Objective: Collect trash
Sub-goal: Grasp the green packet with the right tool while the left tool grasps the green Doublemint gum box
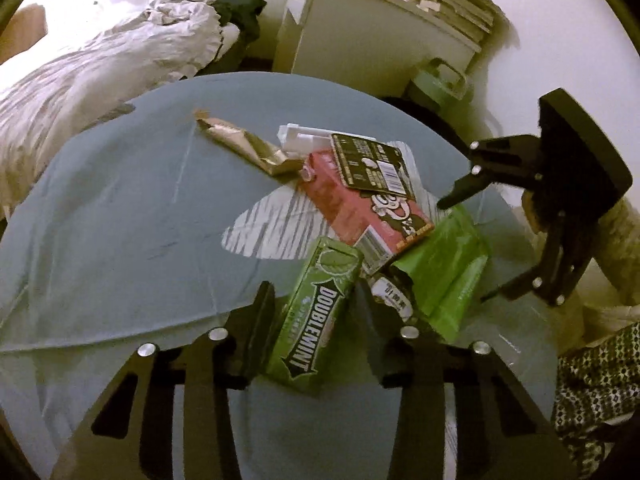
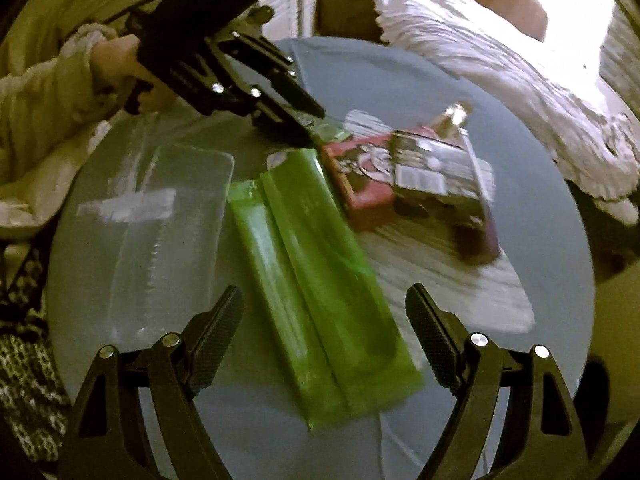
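Green Doublemint pack [image 1: 316,312] stood between the fingers of my left tool [image 1: 316,332], jaws narrowed around it near the surface [image 1: 120,216] middle, against a red carton [image 1: 360,208]. My right tool [image 2: 324,340] hung wide over a green wrapper [image 2: 320,280].

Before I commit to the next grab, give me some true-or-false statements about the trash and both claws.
1. The Doublemint pack lies between the left claw's fingers. True.
2. The right claw is shut on the green wrapper. False: it stands open over the wrapper.
3. A black barcode card lies on the red box. True.
4. The gold wrapper is on the floor. False: it lies on the table.
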Tool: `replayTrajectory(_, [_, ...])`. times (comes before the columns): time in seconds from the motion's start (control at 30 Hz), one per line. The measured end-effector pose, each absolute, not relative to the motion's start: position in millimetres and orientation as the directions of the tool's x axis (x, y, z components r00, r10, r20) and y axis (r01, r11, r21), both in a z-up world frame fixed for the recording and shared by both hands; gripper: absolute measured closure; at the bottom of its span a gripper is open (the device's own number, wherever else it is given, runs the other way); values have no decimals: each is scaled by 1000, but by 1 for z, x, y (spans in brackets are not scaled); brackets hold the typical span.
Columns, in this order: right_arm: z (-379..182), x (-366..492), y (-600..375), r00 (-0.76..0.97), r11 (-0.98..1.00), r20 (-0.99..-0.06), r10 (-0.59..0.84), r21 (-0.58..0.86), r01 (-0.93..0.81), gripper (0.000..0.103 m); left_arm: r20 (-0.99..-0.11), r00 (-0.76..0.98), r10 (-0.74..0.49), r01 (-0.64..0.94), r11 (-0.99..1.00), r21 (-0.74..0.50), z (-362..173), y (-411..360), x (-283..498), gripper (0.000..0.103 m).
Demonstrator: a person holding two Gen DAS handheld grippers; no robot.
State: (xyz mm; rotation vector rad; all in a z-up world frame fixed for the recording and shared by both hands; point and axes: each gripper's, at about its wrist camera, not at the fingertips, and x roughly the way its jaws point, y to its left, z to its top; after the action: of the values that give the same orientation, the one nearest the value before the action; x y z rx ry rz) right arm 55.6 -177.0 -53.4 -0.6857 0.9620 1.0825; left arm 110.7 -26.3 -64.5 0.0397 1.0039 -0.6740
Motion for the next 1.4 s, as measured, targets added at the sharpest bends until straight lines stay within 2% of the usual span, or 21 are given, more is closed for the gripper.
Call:
replayTrajectory(0.03, [-57,57,-172,147,334,-902,406,-4,-943,33,-788,358,-501,535,802,-267,-65,-25,109,64])
replayTrajectory(0.1, [-64,58,-163,135,336,-905,403,9,-942,34,-789,372,-488,523,813,-256,-65,-24,105,64])
replayTrajectory(0.27, [-48,66,-183,121,398,-839,530,120,-910,61,-792,450,-414,488,856,-170,-62,-20,94,65])
replayTrajectory(0.43, [-26,70,-234,155,471,-732,664,248,-847,67,-766,499,-405,431,883,-186,-53,-9,92,73])
replayTrajectory(0.47, [-21,70,-246,173,486,-700,693,276,-829,68,-752,507,-422,417,883,-215,-49,-6,92,80])
replayTrajectory(0.6, [-5,73,-302,301,554,-546,782,389,-736,68,-697,537,-476,400,871,-286,-25,-7,100,81])
replayTrajectory(0.67, [-1,82,-335,401,600,-464,790,454,-658,68,-716,534,-451,408,878,-249,-16,-19,109,81])
replayTrajectory(0.77, [-3,99,-374,519,668,-422,744,494,-556,68,-766,495,-411,416,886,-207,-17,-32,117,80])
replayTrajectory(0.87, [-10,101,-401,554,664,-383,740,549,-507,68,-821,457,-343,389,907,-162,-31,-31,114,74])
replayTrajectory(0.9, [-13,99,-407,558,661,-375,740,557,-502,68,-831,450,-326,375,914,-156,-37,-28,112,61])
replayTrajectory(0.93, [-14,101,-411,560,661,-373,740,561,-499,68,-838,450,-308,355,923,-148,-41,-26,109,43])
replayTrajectory(0.97, [-18,100,-413,559,660,-374,740,566,-495,68,-843,452,-292,333,932,-144,-47,-22,105,37])
replayTrajectory(1.0, [-20,100,-415,555,659,-378,741,569,-492,68,-847,447,-289,324,935,-148,-53,-20,102,35])
replayTrajectory(1.1, [-22,101,-417,550,665,-391,738,563,-491,68,-847,454,-276,344,931,-119,-65,-23,94,37])
replayTrajectory(1.17, [-24,101,-414,550,667,-394,736,560,-492,68,-845,481,-234,352,934,-58,-65,-27,94,54])
replayTrajectory(1.2, [-26,100,-410,550,668,-397,735,559,-491,68,-843,484,-235,355,933,-56,-65,-27,95,70])
replayTrajectory(1.4, [-30,97,-403,565,680,-400,722,562,-471,68,-815,505,-283,343,933,-112,-50,-31,109,73])
